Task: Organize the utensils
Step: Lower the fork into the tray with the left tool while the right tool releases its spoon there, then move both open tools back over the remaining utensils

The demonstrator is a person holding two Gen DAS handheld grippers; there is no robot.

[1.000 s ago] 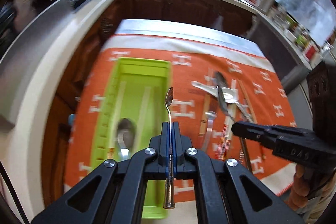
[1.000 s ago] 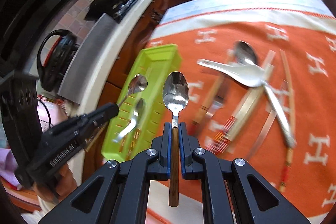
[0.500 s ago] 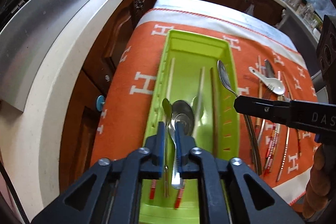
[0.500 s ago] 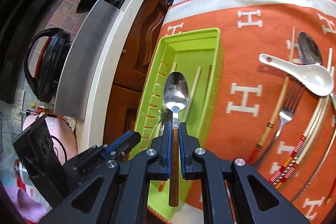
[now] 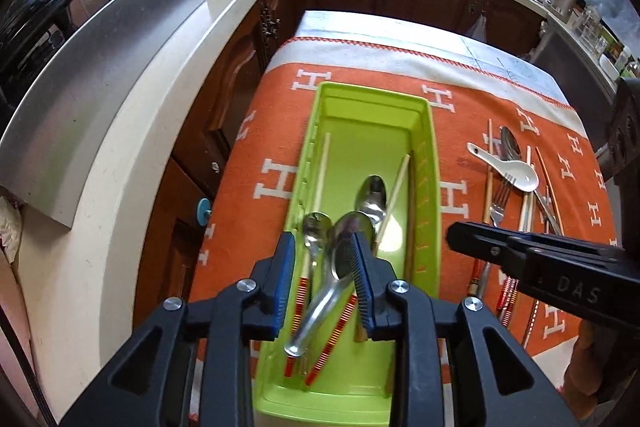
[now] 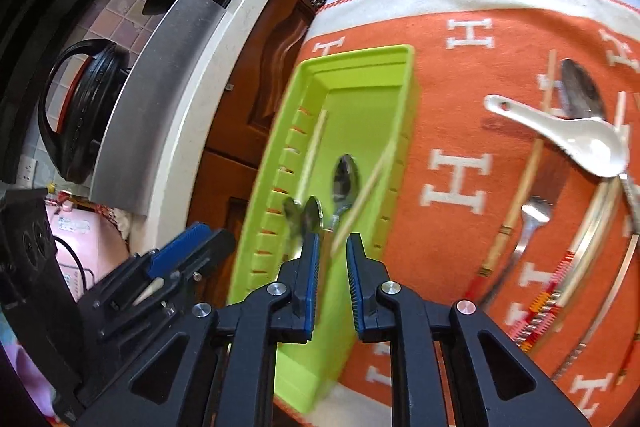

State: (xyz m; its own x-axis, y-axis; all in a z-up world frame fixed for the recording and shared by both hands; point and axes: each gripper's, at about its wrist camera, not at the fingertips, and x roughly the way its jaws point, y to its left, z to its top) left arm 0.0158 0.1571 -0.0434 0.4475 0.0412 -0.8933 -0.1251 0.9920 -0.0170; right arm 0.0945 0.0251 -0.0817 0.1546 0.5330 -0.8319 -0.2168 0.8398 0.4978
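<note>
The green tray (image 5: 424,163) lies on the orange cloth and holds several spoons and chopsticks. My left gripper (image 5: 322,239) hovers over its near end, jaws opening. A small steel spoon (image 5: 316,227) and a larger spoon (image 5: 344,255) lie in the tray below the gap, neither pressed by the pads. In the right wrist view my right gripper (image 6: 333,241) is also over the tray (image 6: 360,67), jaws opening with nothing between them. The spoon (image 6: 346,179) lies blurred in the tray just beyond its fingertips.
To the right of the tray a white ceramic spoon (image 5: 516,175), a fork (image 5: 498,203), a steel spoon and several chopsticks lie on the cloth (image 5: 460,99). A white counter (image 5: 160,99) with a steel panel borders the table's left side.
Both grippers have let go of their spoons, which now lie in the green tray. Both jaws have parted, and both hands came closer to the tray.
</note>
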